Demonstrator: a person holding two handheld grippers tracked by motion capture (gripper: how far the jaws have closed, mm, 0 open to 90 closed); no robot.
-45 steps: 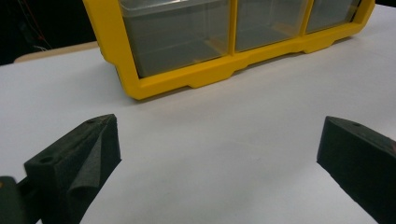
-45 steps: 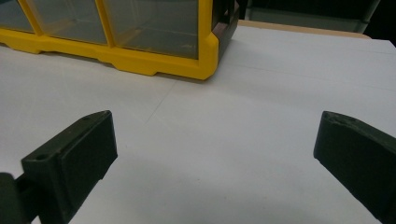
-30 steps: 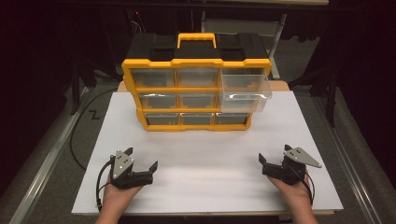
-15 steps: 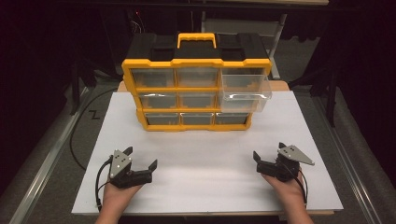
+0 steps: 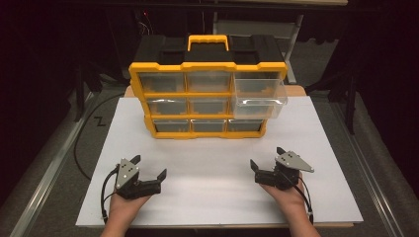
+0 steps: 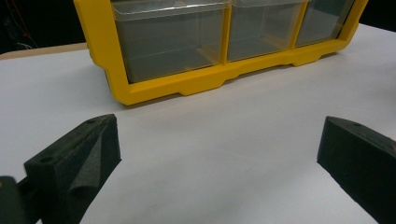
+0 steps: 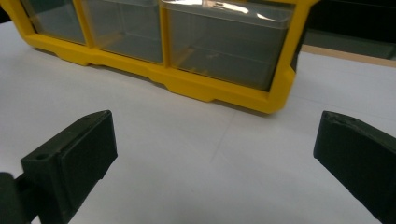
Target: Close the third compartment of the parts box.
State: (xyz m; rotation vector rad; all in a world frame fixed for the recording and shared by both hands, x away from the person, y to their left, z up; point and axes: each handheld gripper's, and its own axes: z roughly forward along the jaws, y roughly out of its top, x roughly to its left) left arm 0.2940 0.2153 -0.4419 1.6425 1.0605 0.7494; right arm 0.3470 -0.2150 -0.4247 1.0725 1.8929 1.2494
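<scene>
A yellow drawer organizer [image 5: 207, 94] stood on the white desk [image 5: 222, 197] beyond both claws, its clear drawers looking empty. One upper-right drawer [image 5: 259, 94] was pulled out. The left claw [image 5: 148, 170] and right claw [image 5: 267, 158] were spread wide, gripping nothing.

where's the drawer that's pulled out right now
In the high view the pulled-out clear drawer juts from the right end of the yellow organizer's top row, beyond the right gripper.

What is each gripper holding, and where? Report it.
Nothing. The left gripper and right gripper are both open and empty over the white table.
</scene>
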